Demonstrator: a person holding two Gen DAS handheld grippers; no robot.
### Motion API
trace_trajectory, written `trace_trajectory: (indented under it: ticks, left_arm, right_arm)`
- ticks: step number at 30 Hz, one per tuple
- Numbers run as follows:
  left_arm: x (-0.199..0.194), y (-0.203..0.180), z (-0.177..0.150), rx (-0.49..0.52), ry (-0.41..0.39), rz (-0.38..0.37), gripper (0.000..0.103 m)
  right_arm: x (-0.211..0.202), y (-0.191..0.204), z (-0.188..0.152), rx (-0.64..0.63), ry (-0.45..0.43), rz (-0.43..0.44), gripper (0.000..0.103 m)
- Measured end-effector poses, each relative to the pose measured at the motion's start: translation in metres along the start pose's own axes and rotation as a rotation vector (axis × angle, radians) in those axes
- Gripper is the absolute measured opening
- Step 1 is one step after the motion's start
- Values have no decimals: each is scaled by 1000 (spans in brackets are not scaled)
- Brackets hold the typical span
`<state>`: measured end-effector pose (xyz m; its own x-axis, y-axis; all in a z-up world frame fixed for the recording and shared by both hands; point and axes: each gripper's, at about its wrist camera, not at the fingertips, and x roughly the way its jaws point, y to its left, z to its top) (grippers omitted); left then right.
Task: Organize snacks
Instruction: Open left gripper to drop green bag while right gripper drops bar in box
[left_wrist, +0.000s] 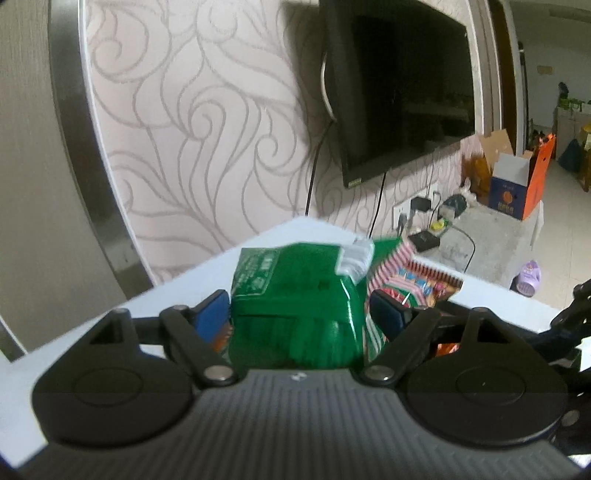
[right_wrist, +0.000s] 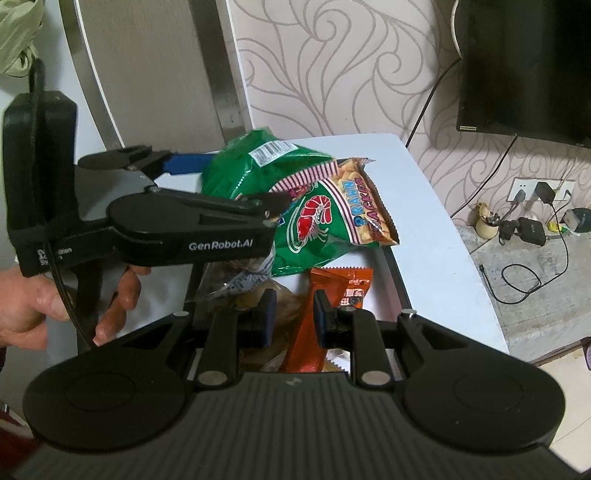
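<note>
My left gripper (left_wrist: 299, 314) is shut on a puffy green snack bag (left_wrist: 295, 295), held between its blue pads above a white table (left_wrist: 166, 299). From the right wrist view the left gripper (right_wrist: 229, 181) grips that green bag (right_wrist: 255, 162) at the pile's far left. A prawn cracker bag (right_wrist: 332, 218) lies beside it. My right gripper (right_wrist: 293, 314) is open, its pads either side of an orange snack packet (right_wrist: 325, 314), not touching it. A clear bag of brown snacks (right_wrist: 236, 280) lies under the left gripper.
The white table (right_wrist: 436, 258) has a rounded far corner by the patterned wall. A black TV (left_wrist: 402, 85) hangs on the wall. A low stone ledge (right_wrist: 535, 295) on the right holds chargers and cables. Cardboard boxes (left_wrist: 513, 184) stand further back.
</note>
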<state>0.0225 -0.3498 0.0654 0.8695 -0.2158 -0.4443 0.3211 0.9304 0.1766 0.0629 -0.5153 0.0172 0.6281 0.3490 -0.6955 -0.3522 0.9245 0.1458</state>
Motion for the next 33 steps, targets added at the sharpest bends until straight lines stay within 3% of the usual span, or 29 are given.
trace_trajectory:
  ticks: [6, 13, 23, 28, 30, 33]
  left_arm:
    - [-9, -8, 5, 24, -50, -26, 84]
    - [-14, -7, 6, 3, -52, -31, 84]
    - [-28, 2, 16, -91, 65, -27, 84]
    - [-25, -1, 16, -81, 128, 21, 84]
    - [-22, -2, 17, -72, 146, 41, 84]
    - [-19, -4, 17, -55, 156, 71, 84]
  right_arm:
    - [-1, -3, 0, 11, 0, -4, 25]
    - [-3, -4, -1, 20, -1, -12, 26]
    - [-12, -11, -4, 86, -1, 31, 27]
    - [-12, -16, -7, 111, -6, 43, 59]
    - [-10, -19, -8, 115, -6, 40, 66]
    - [-6, -22, -8, 121, -4, 24, 68]
